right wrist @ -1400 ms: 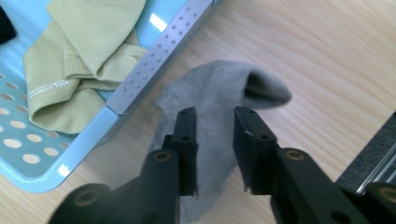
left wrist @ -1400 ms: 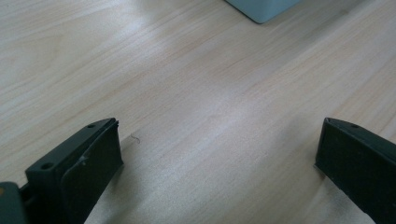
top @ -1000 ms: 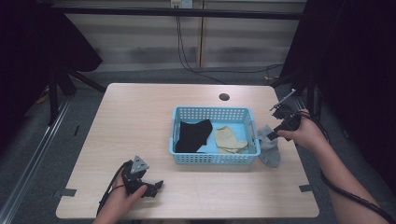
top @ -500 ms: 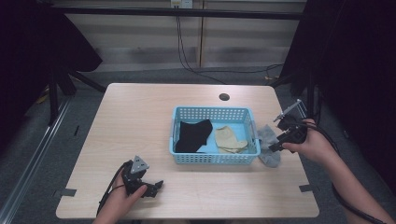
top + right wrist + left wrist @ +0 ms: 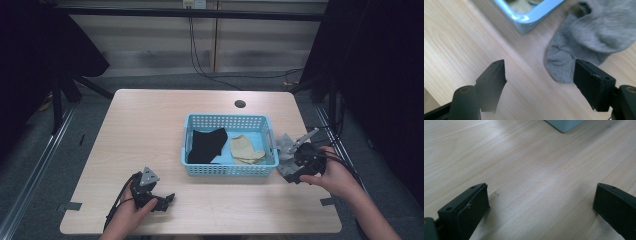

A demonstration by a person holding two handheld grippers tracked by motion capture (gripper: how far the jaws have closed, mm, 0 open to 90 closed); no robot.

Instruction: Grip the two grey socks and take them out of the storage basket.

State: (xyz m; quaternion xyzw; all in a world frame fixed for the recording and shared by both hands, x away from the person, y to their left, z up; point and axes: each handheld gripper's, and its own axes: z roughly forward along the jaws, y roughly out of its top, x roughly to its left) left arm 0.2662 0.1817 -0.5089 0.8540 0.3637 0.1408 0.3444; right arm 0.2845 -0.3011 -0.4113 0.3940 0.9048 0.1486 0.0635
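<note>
High view: a blue basket (image 5: 227,170) sits a little toward 3 o'clock of the table (image 5: 150,125) centre, holding a black sock (image 5: 207,145) on its 9 o'clock side and a beige sock (image 5: 245,148) beside it. A grey sock (image 5: 584,37) lies flat on the table just outside the basket's 3 o'clock wall. The right gripper (image 5: 539,80) hovers low over that sock, jaws spread wide with nothing between them, one jaw over bare wood and the other at the sock's edge; I judge it is lined up to take hold of it. The left gripper (image 5: 539,202) rests near the table's 7 o'clock edge, jaws likewise spread and empty over bare wood, apparently parked out of the way.
</note>
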